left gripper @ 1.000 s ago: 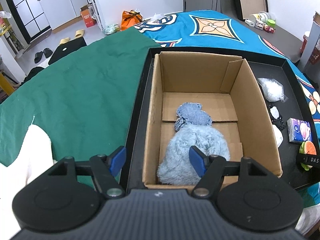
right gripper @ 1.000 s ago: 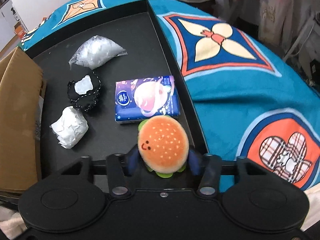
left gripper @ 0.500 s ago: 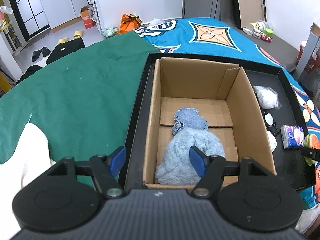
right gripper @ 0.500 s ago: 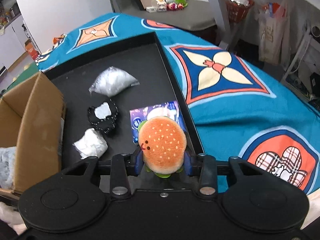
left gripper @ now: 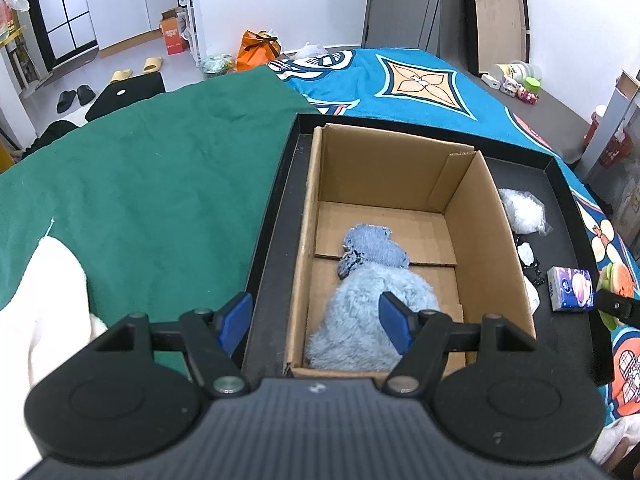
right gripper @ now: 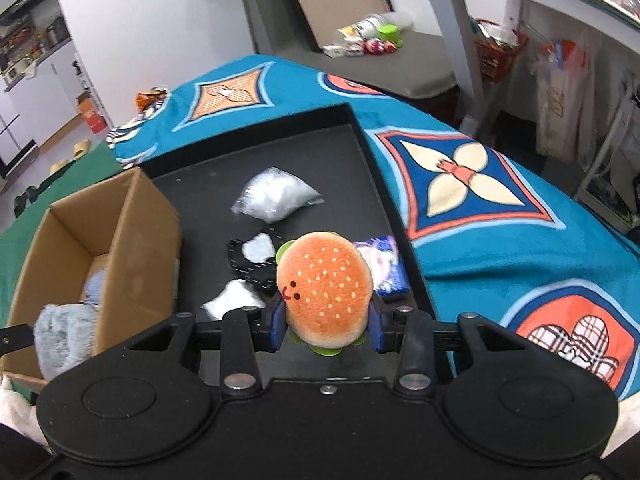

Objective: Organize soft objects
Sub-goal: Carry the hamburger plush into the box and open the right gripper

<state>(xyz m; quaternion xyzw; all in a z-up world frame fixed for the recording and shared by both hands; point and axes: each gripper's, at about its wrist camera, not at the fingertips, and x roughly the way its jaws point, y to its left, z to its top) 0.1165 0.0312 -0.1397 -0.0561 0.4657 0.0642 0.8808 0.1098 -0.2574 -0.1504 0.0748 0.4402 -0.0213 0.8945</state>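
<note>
My right gripper is shut on an orange plush burger and holds it above the black tray, right of the cardboard box. The burger also shows at the right edge of the left wrist view. My left gripper is open and empty, above the near end of the cardboard box. In the box lie a fluffy light-blue plush and a blue denim piece.
On the tray beside the box lie a clear plastic bag, a black-and-white item, a white wad and a blue tissue pack. A green cloth and a patterned blue blanket cover the surface.
My right gripper has lifted the burger up off the tray and drawn back; the box has come into its view. My left gripper has pulled back and up slightly.
</note>
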